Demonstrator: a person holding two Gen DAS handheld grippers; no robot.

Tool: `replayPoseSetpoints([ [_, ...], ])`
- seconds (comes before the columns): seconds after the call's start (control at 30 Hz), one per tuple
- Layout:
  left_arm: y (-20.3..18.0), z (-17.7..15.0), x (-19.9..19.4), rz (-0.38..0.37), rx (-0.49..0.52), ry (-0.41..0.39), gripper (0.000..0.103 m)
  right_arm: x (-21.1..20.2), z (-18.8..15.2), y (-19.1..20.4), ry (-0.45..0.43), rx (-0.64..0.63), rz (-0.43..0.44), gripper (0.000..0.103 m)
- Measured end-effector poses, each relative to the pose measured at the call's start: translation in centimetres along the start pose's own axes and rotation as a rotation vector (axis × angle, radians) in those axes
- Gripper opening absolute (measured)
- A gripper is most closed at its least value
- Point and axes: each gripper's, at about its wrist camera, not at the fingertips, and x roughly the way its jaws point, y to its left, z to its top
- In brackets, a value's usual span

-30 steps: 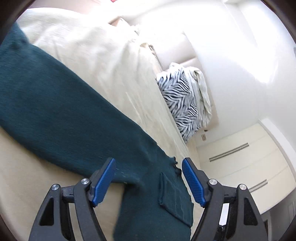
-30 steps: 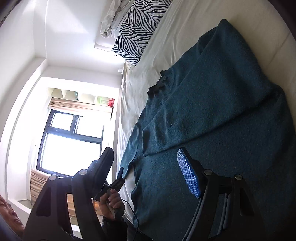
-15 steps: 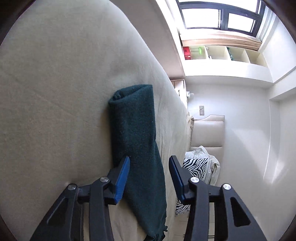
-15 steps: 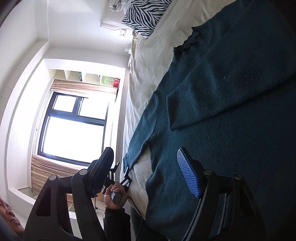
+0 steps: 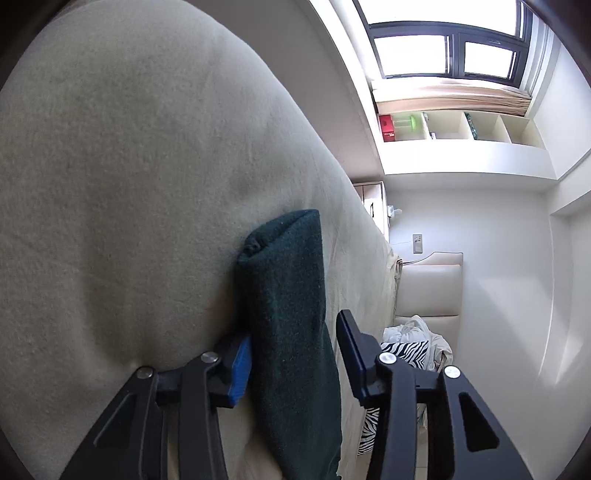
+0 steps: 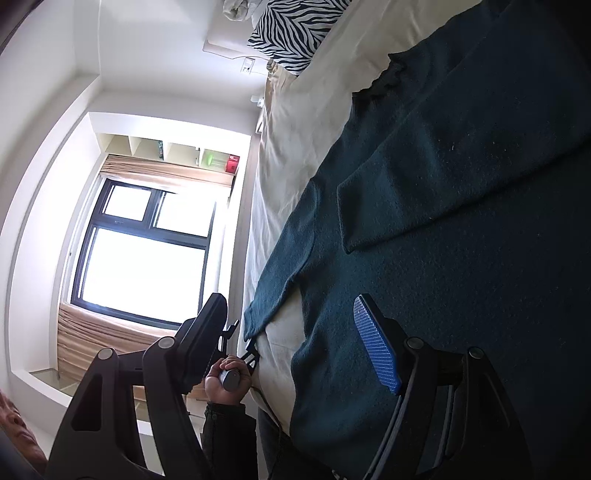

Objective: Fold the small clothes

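A dark teal knit sweater [image 6: 461,221] lies spread on the cream bed [image 6: 295,122], one sleeve folded across its body. Its other sleeve [image 5: 291,314] runs between the fingers of my left gripper [image 5: 295,354], whose jaws stand open around it, the left finger pressed into the sheet. In the right wrist view that sleeve [image 6: 280,280] reaches the bed edge, where the left gripper [image 6: 240,339] shows small. My right gripper [image 6: 291,328] is open and empty, hovering over the sweater's hem and the bed edge.
A zebra-print pillow [image 6: 295,29] and rumpled bedding [image 5: 417,332] lie at the headboard [image 5: 428,284]. A window [image 6: 144,251] with a beige curtain and wall shelves [image 5: 461,125] are beyond the bed. The person's hand [image 6: 225,384] holds the left gripper's handle.
The left gripper swung from the sweater's collar area to the sleeve at the bed edge and slid further along it. The right gripper moved closer over the sweater's hem.
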Motion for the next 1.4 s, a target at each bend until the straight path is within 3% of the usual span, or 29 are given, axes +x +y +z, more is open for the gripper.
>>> replayPoseSetpoints([
  [0.1,0.4,0.5,0.7,0.027,-0.001,0.006,0.014,-0.2,-0.1,-0.2,-0.002,-0.001,-0.001,0.071],
  [0.2,-1.5,0.0,1.0,0.045,0.07,0.0,0.011,-0.3,0.0,-0.7,-0.005,0.007,0.003,0.071],
  [0.37,-8.5,-4.1,1.0,0.028,0.395,0.013,0.009,-1.0,0.2,-1.7,-0.021,0.018,0.006,0.071],
  [0.47,-14.0,-11.0,2.1,-0.005,0.711,0.101,0.009,-1.6,0.6,-2.3,-0.034,0.025,0.011,0.071],
  [0.57,-17.6,-22.0,3.0,-0.029,1.103,0.207,0.01,-2.1,1.1,-2.8,-0.048,0.036,0.015,0.071],
  [0.67,-17.0,-32.9,3.2,-0.02,1.449,0.257,0.01,-2.1,1.6,-3.1,-0.054,0.045,0.009,0.071],
  [0.8,-13.0,-40.8,2.6,0.021,1.687,0.25,0.01,-1.0,2.7,-3.3,-0.025,0.058,0.011,0.071],
  [1.0,-9.1,-43.1,0.6,0.064,1.88,0.153,0.01,4.7,4.3,-2.7,0.078,0.098,0.072,0.071],
  [1.27,-9.0,-44.6,0.2,0.041,1.991,0.087,0.01,12.8,6.1,-0.8,0.265,0.085,0.049,0.07],
  [1.33,-8.8,-44.7,0.2,0.035,1.997,0.093,0.011,14.0,6.4,-0.6,0.295,0.058,0.025,0.055],
  [1.37,-8.8,-44.7,0.2,0.034,1.998,0.093,0.013,14.5,6.5,-0.5,0.306,0.039,0.001,0.034],
  [1.4,-8.8,-44.6,0.1,0.03,1.997,0.095,0.014,14.7,6.6,-0.4,0.311,0.021,-0.021,0.023],
])
